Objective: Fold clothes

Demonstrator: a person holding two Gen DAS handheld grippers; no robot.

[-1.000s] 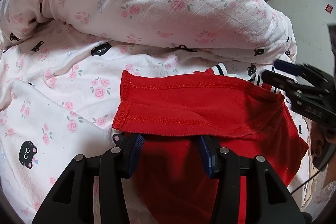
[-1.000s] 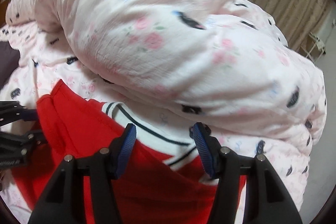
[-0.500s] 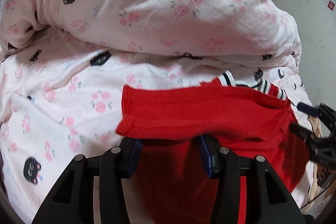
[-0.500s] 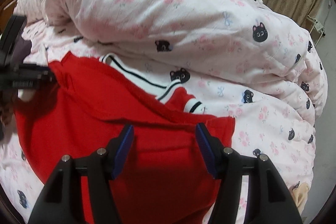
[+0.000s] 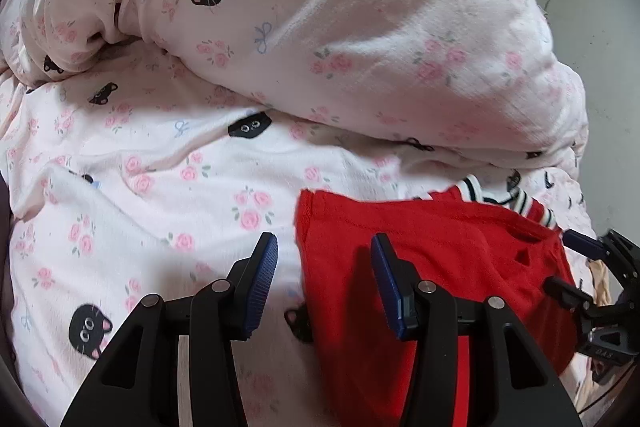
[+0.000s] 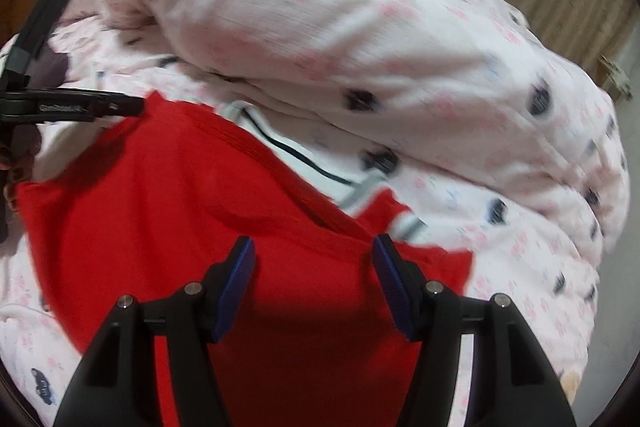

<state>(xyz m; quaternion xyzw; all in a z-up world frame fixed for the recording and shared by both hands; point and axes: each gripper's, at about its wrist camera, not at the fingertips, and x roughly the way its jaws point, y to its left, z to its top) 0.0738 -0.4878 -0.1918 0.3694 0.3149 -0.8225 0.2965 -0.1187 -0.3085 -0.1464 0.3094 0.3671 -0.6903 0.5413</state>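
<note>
Red garment (image 5: 436,267) lies flat on a bedsheet (image 5: 168,195), folded, with a stitched hem running along its upper edge. A white collar with dark stripes (image 6: 304,163) protrudes from beneath that edge.

Left wrist view: the garment occupies the lower right of the frame. Its left corner sits just ahead of the left gripper (image 5: 324,283), whose jaws stand apart with nothing clamped; the left finger is over the sheet, the right finger over red fabric. The right gripper (image 5: 576,267) appears at the garment's far right edge. Print detail is sharp here: pink roses, blue bows and black cat faces on pale pink cloth.

Right wrist view: the frame is motion-blurred, so the print reads only as smears. The garment fills the lower centre, and the collar stripes are more fully exposed. The right gripper (image 6: 314,283) hovers over the red fabric with jaws apart, gripping nothing. The left gripper's dark finger (image 6: 92,107) points at the garment's left corner.

A bulky quilt (image 5: 360,27) in the same print is heaped behind the garment. The red fabric appears knit and matte; the finger pads (image 5: 262,283) are blue and ribbed.
</note>
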